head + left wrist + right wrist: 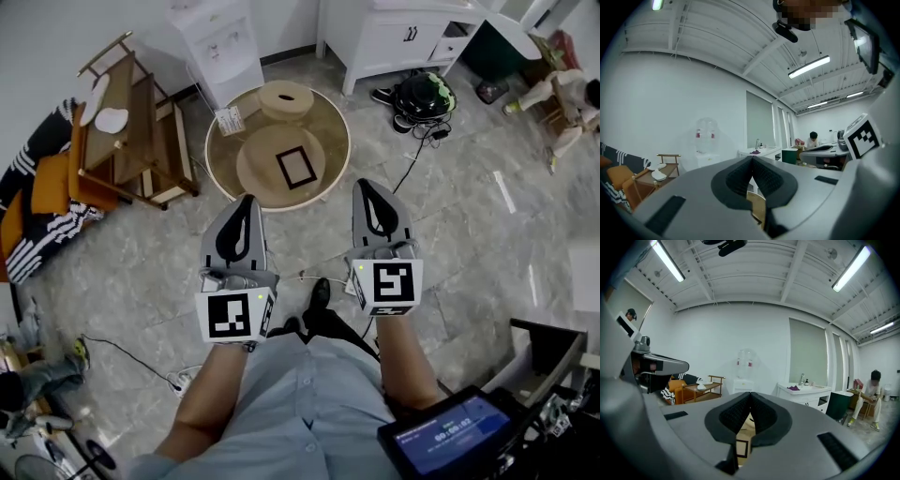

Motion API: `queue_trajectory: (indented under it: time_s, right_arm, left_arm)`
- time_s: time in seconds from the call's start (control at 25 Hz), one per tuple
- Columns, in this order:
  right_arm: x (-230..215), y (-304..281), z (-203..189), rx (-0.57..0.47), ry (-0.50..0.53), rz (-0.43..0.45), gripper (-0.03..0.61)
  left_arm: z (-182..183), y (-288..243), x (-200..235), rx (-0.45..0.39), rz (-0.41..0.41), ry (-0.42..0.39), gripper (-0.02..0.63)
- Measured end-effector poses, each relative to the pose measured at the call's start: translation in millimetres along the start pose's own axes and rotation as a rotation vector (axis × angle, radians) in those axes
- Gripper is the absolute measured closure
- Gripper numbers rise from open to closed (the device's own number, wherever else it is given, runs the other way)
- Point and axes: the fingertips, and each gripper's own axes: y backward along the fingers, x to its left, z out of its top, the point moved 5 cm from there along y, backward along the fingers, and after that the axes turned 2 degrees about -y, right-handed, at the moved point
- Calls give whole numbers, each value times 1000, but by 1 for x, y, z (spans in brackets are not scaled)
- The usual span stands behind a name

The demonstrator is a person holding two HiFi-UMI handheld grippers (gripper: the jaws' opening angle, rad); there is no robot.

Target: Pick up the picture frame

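Lying flat on the round table, the picture frame sits a little toward the table's near edge from its centre, on a paler wooden disc that forms the middle of the top. It is a thin black rectangle, close to square, and its slightly longer sides run roughly away from the person with a small skew. A round wooden piece stands toward the far edge, well apart from the frame.

Both grippers are held out over the floor, short of the near edge and side by side. The left gripper has its jaws pressed together with nothing between them, and its own view shows the pads meeting at the tip. The right gripper is closed too and empty. In its own view the frame shows low through the slot under the pads.

What the pickup turns on is that the frame lies ahead of the fingertips and between the two grippers, below their level. In the head view it is somewhat nearer the left one, though the difference is small. Neither gripper touches the frame or the table. Judging from this, the reach is unfinished, and whichever gripper takes the frame must open first. It would probably have to catch a thin edge, since the frame lies flush on the disc.
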Motion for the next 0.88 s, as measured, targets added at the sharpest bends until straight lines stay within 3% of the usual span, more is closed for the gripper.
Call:
queue_trajectory:
  time_s: [0.32,0.64,0.88]
  right_arm:
    - [-36,-54,15,-50,10,82,565]
    - [-43,-104,21,-61,32,143,565]
    - [-47,-149,11,-23,44,153,565]
  left_arm:
    - [15,-53,-6,-31,77,-26,603]
    - [14,-90,32,-44,177,-41,603]
    - [-6,-131,63,-12,194,-8,603]
